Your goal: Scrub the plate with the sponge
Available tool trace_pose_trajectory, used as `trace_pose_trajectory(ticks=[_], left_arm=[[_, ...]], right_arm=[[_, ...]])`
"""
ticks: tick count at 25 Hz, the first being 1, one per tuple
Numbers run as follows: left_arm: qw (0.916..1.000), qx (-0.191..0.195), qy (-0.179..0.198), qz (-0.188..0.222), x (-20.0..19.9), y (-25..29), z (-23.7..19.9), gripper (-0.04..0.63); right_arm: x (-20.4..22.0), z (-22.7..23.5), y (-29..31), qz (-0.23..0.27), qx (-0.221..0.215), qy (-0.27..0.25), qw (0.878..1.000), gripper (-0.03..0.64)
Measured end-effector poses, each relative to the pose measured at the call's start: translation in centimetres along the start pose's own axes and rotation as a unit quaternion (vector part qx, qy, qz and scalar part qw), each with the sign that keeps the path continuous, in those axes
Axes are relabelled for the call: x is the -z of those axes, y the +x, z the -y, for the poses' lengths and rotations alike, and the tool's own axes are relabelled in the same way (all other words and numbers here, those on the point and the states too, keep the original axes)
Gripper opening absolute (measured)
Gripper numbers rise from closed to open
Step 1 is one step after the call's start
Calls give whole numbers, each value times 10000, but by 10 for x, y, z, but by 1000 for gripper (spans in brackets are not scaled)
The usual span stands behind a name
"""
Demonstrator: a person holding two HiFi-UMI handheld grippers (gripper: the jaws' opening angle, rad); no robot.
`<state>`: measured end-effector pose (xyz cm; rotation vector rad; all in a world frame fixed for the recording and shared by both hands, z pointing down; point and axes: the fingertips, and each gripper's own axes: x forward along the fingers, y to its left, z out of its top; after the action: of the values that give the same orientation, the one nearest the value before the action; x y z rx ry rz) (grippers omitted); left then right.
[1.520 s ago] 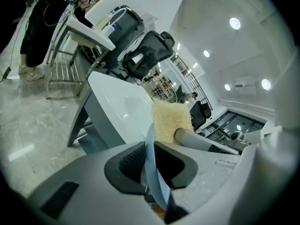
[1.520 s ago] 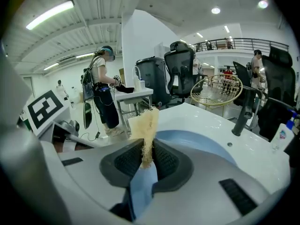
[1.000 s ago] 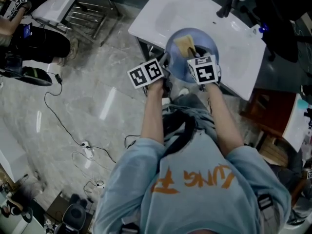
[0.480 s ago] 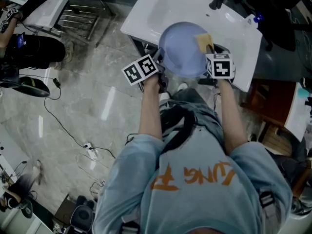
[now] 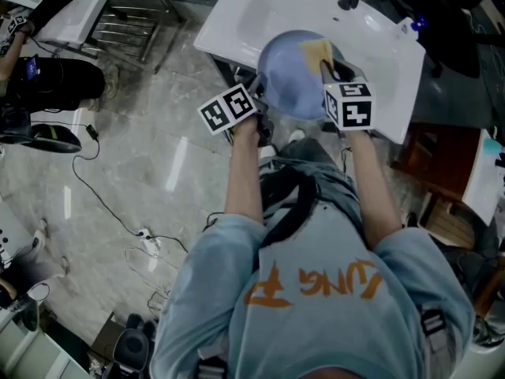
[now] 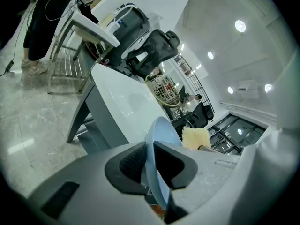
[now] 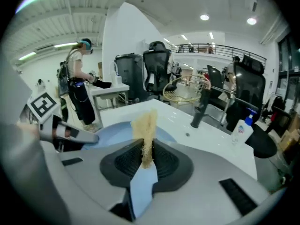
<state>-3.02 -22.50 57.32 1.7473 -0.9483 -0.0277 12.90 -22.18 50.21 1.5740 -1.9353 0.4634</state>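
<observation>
A light blue plate is held tilted over the front of the white sink. My left gripper is shut on the plate's left rim; in the left gripper view the rim runs edge-on between the pads of that gripper. My right gripper is shut on a yellow sponge that lies against the plate's far right part. In the right gripper view the sponge stands up from between the jaws of that gripper, with the plate just behind.
A dark faucet and a soap bottle stand at the sink's back. Office chairs are behind it. A person stands at a table to the left. Cables lie on the marble floor, and a metal rack is nearby.
My right gripper carried the sponge from the plate's middle to its right side, then toward the far rim. The left gripper and the plate stayed put.
</observation>
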Motion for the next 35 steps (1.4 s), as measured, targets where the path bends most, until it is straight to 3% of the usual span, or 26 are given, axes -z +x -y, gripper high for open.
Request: trace_pose_trajectory(ticks=[5, 9, 13, 18, 24, 35], left_arm=[[9997, -7, -200, 168, -4, -5, -6, 50], [9993, -57, -274, 259, -2, -8, -9, 51], [9988, -80, -361, 317, -1, -10, -11, 51], [9980, -110, -503, 359, 3, -14, -19, 51], [9979, -90, -492, 414, 1, -13, -18, 51], [9982, -99, -447, 397, 0, -10, -14, 51]], right_arm=[[-10, -82, 4, -8, -1211, -313, 9921, 57], [9, -117, 6, -369, -1675, -443, 9842, 57], [31, -133, 10, -862, -1798, -595, 9781, 57], [47, -134, 12, -1174, -1678, -820, 9754, 56], [60, -103, 13, -1331, -1289, -1043, 9771, 55], [68, 4, 9, -1319, -263, -325, 9904, 55]])
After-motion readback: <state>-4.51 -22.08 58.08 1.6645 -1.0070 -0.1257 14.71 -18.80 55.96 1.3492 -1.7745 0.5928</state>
